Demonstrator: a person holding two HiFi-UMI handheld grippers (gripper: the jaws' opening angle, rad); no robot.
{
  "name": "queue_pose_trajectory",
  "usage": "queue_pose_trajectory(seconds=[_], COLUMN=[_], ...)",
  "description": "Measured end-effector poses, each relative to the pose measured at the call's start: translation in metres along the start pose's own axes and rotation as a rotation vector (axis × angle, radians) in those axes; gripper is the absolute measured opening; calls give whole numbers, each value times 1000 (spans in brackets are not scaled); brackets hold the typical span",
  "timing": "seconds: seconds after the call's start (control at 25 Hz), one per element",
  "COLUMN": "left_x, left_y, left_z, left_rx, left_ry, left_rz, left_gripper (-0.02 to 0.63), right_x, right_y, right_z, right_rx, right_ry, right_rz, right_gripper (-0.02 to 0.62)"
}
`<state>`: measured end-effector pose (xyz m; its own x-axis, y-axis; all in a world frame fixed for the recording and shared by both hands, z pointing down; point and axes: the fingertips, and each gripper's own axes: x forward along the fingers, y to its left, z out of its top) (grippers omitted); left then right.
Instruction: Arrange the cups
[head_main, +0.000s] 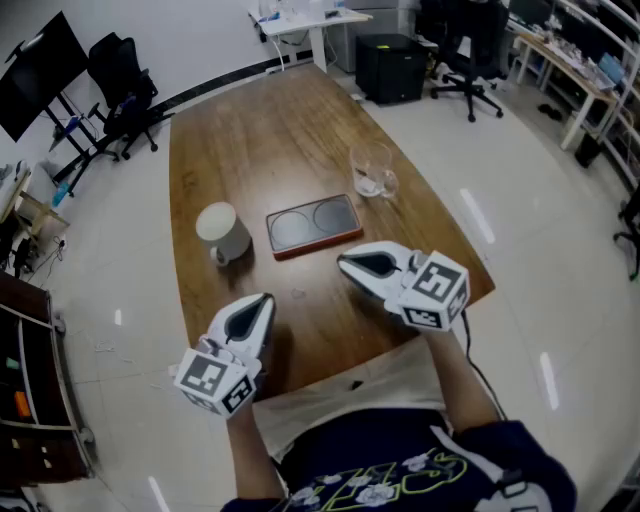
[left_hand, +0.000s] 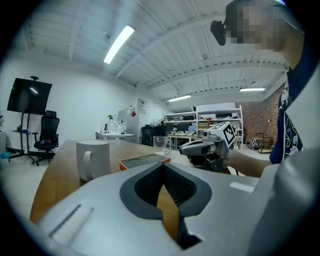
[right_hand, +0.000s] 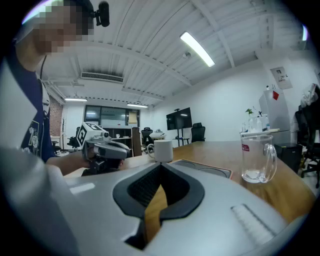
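Observation:
A white mug (head_main: 223, 232) stands on the brown table (head_main: 250, 140), left of an orange-rimmed tray (head_main: 313, 226) with two round dark recesses. A clear glass mug (head_main: 372, 171) stands beyond the tray's right end. My left gripper (head_main: 263, 300) hovers over the near table edge, shut and empty, pointing toward the white mug (left_hand: 93, 159). My right gripper (head_main: 343, 264) hangs just in front of the tray, shut with nothing in it. In the right gripper view the glass mug (right_hand: 258, 156) is at the right, the white mug (right_hand: 162, 150) farther off beside the tray (right_hand: 202, 168).
Office chairs (head_main: 125, 85) stand to the far left and a black cabinet (head_main: 388, 66) with another chair (head_main: 470, 60) beyond the table's far end. A white desk (head_main: 305, 22) stands at the back. The person's torso (head_main: 390, 450) is against the near edge.

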<state>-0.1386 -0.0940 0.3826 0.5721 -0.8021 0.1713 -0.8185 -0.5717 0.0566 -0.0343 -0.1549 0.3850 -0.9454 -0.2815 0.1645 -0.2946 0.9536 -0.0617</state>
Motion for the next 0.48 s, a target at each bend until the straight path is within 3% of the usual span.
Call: queue_pose_trajectory(seconds=[0.48], left_x=[4], left_y=[18], left_z=[-3], left_rx=[-41], left_ry=[29], left_rz=[109], left_gripper=[2], right_x=[-1], right_y=[-4], right_z=[1], right_rx=[-7], right_ry=[4], right_rz=[-11], right_gripper=[18])
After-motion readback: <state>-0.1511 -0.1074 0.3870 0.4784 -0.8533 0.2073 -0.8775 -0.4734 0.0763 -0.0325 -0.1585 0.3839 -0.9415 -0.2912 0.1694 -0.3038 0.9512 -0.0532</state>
